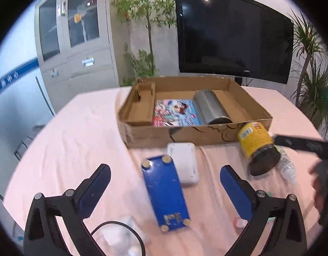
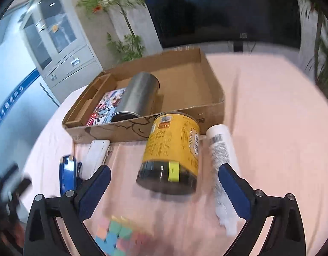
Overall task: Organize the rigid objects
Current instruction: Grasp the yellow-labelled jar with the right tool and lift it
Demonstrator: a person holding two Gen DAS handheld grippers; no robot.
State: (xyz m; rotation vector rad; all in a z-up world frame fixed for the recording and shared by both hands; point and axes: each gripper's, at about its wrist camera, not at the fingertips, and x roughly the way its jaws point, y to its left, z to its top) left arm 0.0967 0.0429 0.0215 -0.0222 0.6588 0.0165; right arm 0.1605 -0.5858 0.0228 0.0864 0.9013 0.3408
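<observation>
Both tongs, left [image 1: 165, 194] and right [image 2: 164, 192], gape wide, empty; next, close on yellow jar [image 2: 172, 153] for cardboard box [image 2: 213, 108].

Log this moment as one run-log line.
left claw: open, over blue case | right claw: open, at yellow jar | box: metal can, picture book | tube: on table

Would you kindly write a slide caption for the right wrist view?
Open right tool faces a yellow jar lying beside a white tube, before a cardboard box.
</observation>
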